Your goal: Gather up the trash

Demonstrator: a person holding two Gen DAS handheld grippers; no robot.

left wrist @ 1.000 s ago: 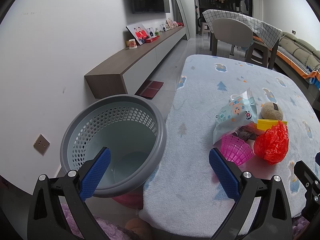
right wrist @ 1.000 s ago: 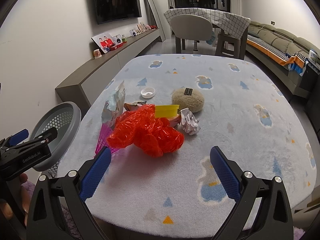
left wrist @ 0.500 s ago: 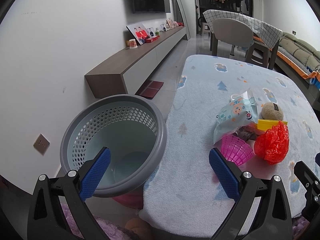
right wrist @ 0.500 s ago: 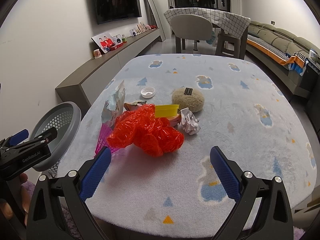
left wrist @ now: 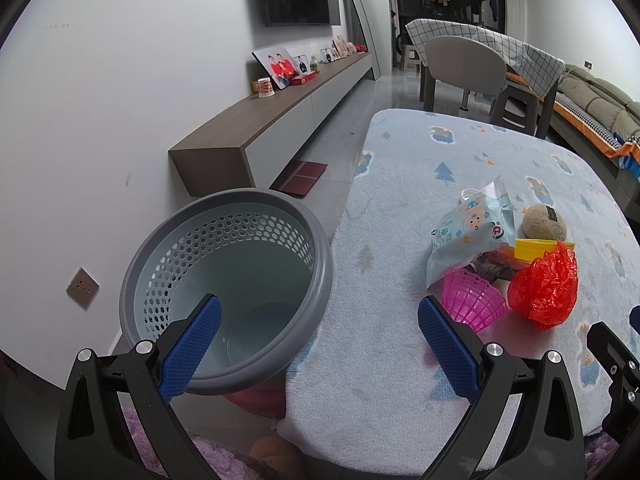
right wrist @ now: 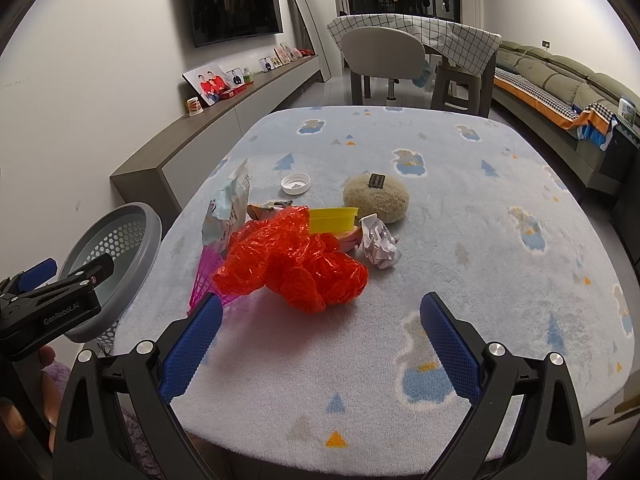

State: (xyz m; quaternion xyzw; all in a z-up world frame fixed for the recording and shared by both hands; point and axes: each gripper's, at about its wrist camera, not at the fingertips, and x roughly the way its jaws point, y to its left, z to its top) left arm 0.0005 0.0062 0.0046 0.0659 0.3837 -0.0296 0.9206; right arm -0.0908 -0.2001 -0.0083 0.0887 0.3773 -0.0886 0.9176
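Note:
A pile of trash lies on the blue fleece-covered table (right wrist: 460, 288): a crumpled red plastic bag (right wrist: 296, 264), a pink mesh cup (left wrist: 474, 300), a wet-wipe packet (left wrist: 468, 236), a yellow piece (right wrist: 332, 220), a crumpled white paper ball (right wrist: 380, 246), a white lid (right wrist: 296, 183) and a beige fuzzy ball (right wrist: 376, 198). A grey perforated bin (left wrist: 228, 276) stands left of the table. My left gripper (left wrist: 320, 340) is open and empty, over the bin's rim and the table edge. My right gripper (right wrist: 320, 338) is open and empty, just short of the red bag.
A low wall cabinet (left wrist: 280, 120) with photos runs along the left wall. A chair (right wrist: 384, 60) and a checked-cloth table stand beyond the table, a sofa (right wrist: 560, 80) at the right. The left gripper's body shows in the right wrist view (right wrist: 52, 304).

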